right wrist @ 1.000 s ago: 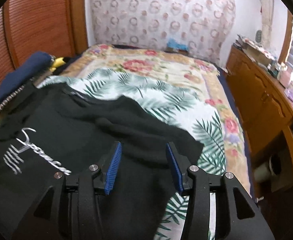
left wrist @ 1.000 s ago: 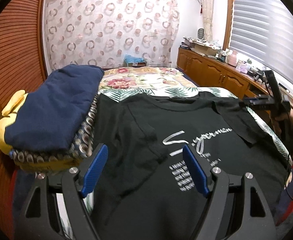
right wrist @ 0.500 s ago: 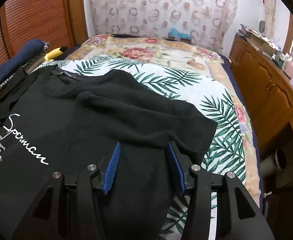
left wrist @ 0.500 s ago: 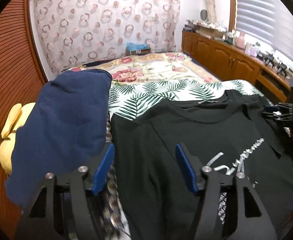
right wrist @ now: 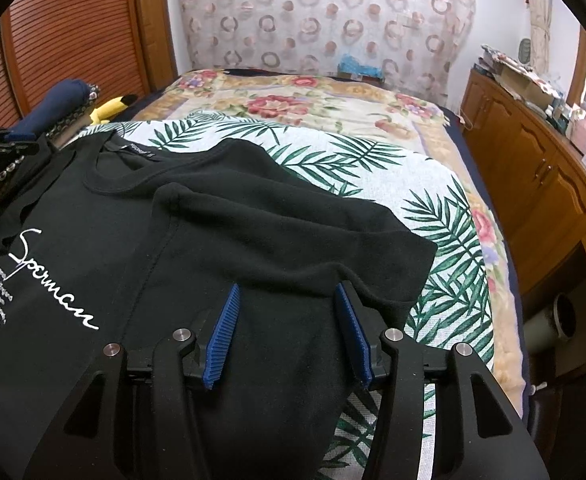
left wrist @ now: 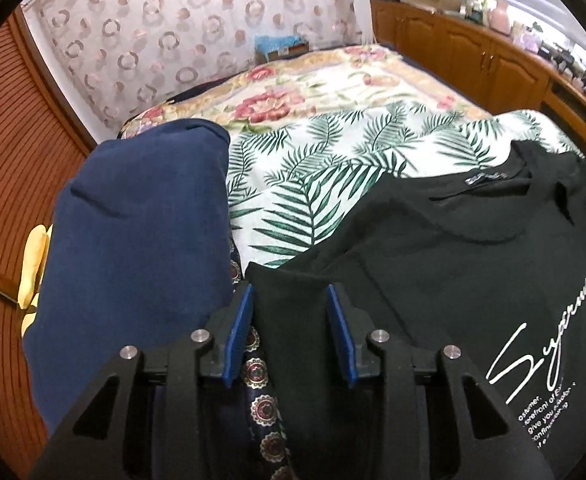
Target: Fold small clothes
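One yellow plush toy [right wrist: 111,107] (right wrist view only).

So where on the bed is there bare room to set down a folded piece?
Free: the palm-leaf sheet beyond the black T-shirt collar, and the floral blanket behind it up to the curtain. Crowded: the side with the folded navy pile, and the near bed under the shirt.

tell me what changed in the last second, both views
The left gripper swung from the black t-shirt's printed middle to its sleeve beside the navy folded pile; its fingers are closing around that sleeve. The right gripper stayed over the other sleeve, open as before. The shirt lies flat, unfolded.
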Available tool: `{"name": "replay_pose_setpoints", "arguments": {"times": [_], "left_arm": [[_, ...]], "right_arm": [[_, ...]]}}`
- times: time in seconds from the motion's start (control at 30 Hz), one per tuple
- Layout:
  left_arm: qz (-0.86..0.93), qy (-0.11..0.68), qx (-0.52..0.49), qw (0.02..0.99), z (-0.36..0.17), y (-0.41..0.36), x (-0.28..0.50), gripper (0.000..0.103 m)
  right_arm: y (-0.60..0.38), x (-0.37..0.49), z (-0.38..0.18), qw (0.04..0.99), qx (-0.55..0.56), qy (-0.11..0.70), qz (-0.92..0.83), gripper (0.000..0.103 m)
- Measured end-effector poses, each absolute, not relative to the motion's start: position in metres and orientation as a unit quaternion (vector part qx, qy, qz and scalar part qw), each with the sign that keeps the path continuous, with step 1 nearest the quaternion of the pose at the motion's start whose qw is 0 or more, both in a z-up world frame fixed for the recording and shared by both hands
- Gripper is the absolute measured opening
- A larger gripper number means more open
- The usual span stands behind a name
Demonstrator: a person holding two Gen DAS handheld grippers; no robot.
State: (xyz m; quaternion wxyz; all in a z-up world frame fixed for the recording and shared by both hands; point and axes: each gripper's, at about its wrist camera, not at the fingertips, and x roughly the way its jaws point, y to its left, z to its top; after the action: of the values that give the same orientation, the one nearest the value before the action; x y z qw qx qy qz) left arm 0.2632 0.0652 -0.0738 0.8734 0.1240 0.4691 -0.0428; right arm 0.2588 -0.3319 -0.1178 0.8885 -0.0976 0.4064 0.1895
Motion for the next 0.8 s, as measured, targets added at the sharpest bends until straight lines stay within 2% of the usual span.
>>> {"name": "replay_pose_setpoints", "arguments": {"times": [0.17, 0.2, 0.33, 0.37, 0.8], "left_arm": [[-0.032, 0.478, 0.146, 0.865, -0.080, 0.061, 0.266, 0.038], [-0.030, 0.478, 0.149, 0.865, -0.081, 0.061, 0.267, 0.034], [-0.020, 0.481, 0.150, 0.864, -0.083, 0.065, 0.269, 0.005], [-0.020, 0.479, 0.151, 0.864, -0.083, 0.066, 0.269, 0.002], [-0.002, 0.368, 0.097, 0.925, -0.013, 0.098, 0.234, 0.000]], "right_arm": [[-0.332, 0.259, -0.118, 0.889, -0.098, 0.406, 0.189, 0.051], [-0.332, 0.259, -0.118, 0.889, -0.098, 0.406, 0.189, 0.051], [-0.332, 0.259, -0.118, 0.889, -0.098, 0.406, 0.189, 0.051], [-0.332, 0.259, -0.118, 0.889, -0.098, 0.406, 0.189, 0.051], [-0.336, 0.263, -0.112, 0.889, -0.084, 0.404, 0.197, 0.052]]}}
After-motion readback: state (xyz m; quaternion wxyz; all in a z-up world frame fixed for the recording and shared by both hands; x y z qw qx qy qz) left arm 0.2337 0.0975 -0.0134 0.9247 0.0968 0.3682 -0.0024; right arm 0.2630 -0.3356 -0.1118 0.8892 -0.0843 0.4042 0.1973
